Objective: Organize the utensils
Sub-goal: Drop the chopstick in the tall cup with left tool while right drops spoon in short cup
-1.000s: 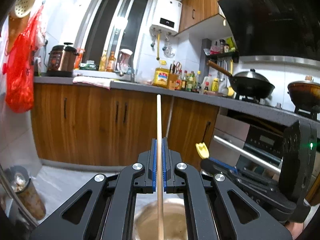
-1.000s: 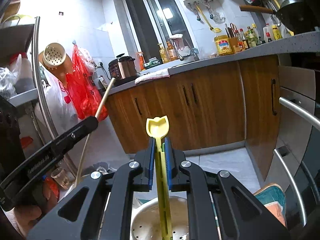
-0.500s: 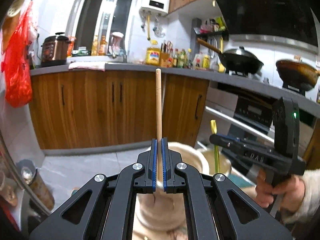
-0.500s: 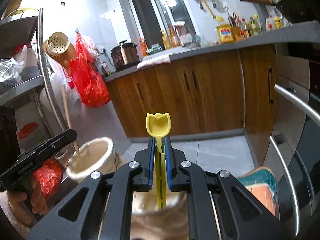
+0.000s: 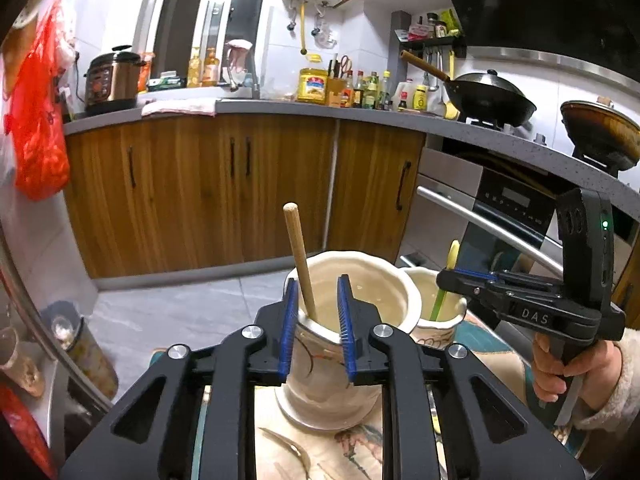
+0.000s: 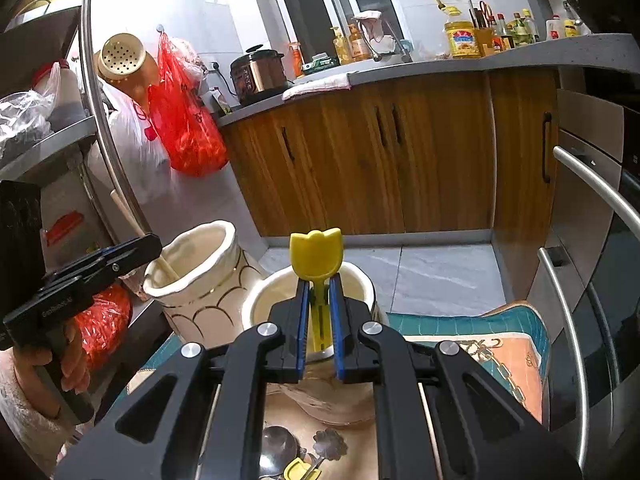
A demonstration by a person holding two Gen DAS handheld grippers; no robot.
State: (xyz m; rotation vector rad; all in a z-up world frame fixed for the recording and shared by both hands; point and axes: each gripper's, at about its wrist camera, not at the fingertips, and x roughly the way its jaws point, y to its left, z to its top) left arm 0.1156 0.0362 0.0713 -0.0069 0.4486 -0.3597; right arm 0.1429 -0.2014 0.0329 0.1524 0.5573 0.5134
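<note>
left gripper (image 5: 318,312) released | right gripper (image 6: 319,320) released | patterned mat (image 6: 508,344) | wooden cabinets (image 5: 192,192)

Both wrist views look closely forward over two jars (image 5: 352,304) (image 6: 192,272), toward cabinets (image 5: 200,192).

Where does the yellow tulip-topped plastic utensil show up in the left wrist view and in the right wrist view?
Left wrist view: the yellow tulip-topped plastic utensil stands right of centre in the smaller cream ceramic holder, by the right gripper.
Right wrist view: dead centre between that gripper's blue pads, tulip end up.
Shared landmark: the red plastic bag, at the left edge in the left wrist view, upper left in the right.
</note>
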